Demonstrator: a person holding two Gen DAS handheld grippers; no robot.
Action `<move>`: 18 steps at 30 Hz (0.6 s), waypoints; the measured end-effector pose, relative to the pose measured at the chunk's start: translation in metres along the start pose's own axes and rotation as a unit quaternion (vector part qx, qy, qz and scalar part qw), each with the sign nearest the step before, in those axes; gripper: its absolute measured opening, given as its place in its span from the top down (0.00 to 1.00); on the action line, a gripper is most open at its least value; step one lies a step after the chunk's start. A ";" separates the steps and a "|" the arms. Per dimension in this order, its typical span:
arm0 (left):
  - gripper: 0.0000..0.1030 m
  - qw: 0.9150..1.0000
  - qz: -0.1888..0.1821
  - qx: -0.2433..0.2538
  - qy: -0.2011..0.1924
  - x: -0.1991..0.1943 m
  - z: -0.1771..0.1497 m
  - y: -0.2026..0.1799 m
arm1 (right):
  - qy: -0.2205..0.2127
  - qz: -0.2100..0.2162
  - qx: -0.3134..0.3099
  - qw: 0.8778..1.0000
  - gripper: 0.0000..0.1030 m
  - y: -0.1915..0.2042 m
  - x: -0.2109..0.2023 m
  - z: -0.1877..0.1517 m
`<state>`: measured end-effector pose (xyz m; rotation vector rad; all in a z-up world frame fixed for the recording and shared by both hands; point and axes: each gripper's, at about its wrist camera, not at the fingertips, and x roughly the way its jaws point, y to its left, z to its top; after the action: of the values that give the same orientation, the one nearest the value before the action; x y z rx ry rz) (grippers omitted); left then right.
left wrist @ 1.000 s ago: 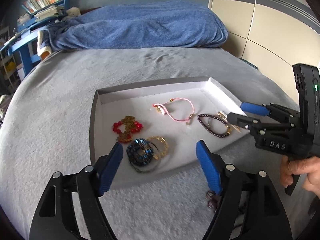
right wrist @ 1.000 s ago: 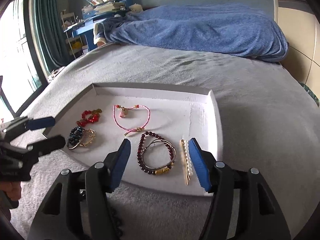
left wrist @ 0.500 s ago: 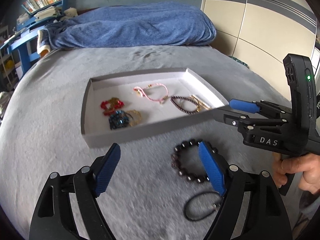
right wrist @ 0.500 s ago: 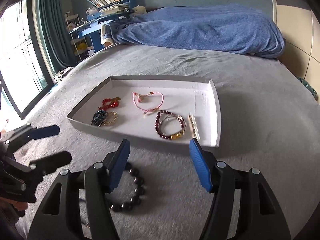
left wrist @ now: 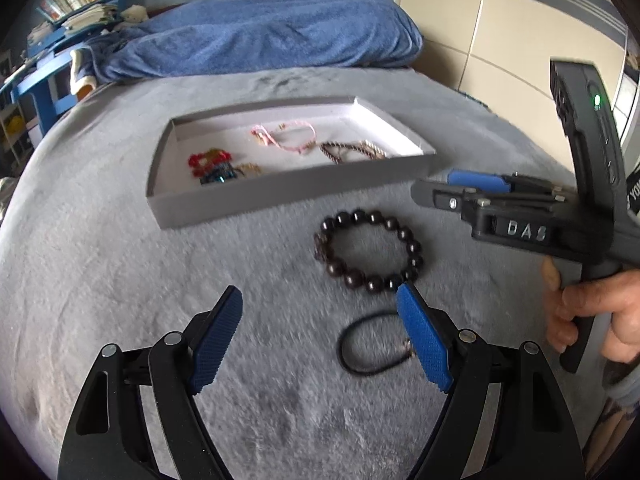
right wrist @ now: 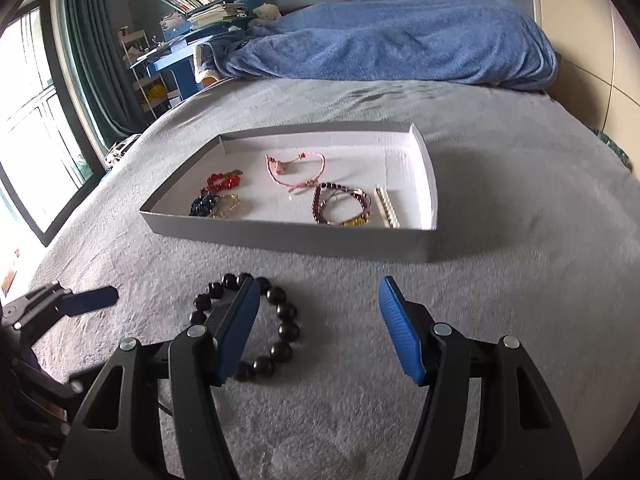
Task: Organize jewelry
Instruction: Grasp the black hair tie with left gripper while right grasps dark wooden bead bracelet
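My left gripper (left wrist: 320,312) hangs over the fuzzy grey bedspread (left wrist: 100,272) with its ribbed blue pads (left wrist: 218,338) spread wide and nothing between them. My right gripper (right wrist: 316,300) is likewise agape and empty, its black frame and blue pads (right wrist: 400,330) low over the same nap.

A dark beaded bracelet (left wrist: 368,251) of round, glossy beads lies in a loose ring on the bedspread, just ahead of my left gripper's right pad and partly behind my right gripper's left pad in the right wrist view (right wrist: 280,320). Nearer to me lies a thin black cord bracelet (left wrist: 370,346), a smooth loop with a small clasp.

Beyond both sits a shallow grey cardboard tray (right wrist: 288,236) with a white lining. Inside lie a pink cord bracelet (right wrist: 296,170), a red beaded piece (right wrist: 222,181), a blue-and-gold beaded piece (right wrist: 214,205), a dark red beaded bracelet (right wrist: 340,208) with a gold tube, and a straight pearl hair clip (right wrist: 386,208) by the right wall.

A rumpled blue terry blanket (right wrist: 392,36) lies at the far end.
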<state>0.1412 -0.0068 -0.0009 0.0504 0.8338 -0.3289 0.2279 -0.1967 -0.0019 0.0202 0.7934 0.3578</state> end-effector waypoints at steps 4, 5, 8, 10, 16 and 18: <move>0.33 1.000 -0.010 0.013 0.018 0.009 -0.007 -0.004 | 0.009 -0.003 0.004 1.000 0.40 0.000 0.004 -0.007; 0.38 1.000 -0.011 0.016 0.022 0.010 -0.009 -0.005 | 0.010 -0.003 0.003 1.000 0.40 0.000 0.005 -0.009; 0.47 0.999 -0.014 0.020 0.035 0.016 -0.014 -0.006 | 0.017 -0.004 0.002 1.000 0.40 0.002 0.010 -0.012; 0.51 0.999 -0.013 0.021 0.038 0.018 -0.017 -0.006 | 0.019 -0.004 0.001 1.000 0.40 0.004 0.013 -0.013; 0.72 0.998 -0.008 0.037 0.040 0.020 -0.021 -0.014 | 0.024 -0.001 -0.004 1.000 0.40 0.008 0.023 -0.014; 0.76 0.998 -0.004 0.044 0.040 0.021 -0.022 -0.016 | 0.024 0.002 -0.005 1.000 0.40 0.010 0.027 -0.013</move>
<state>0.1336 -0.0237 -0.0296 0.1421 0.8980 -0.3726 0.2326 -0.1799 -0.0282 0.0025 0.8399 0.3668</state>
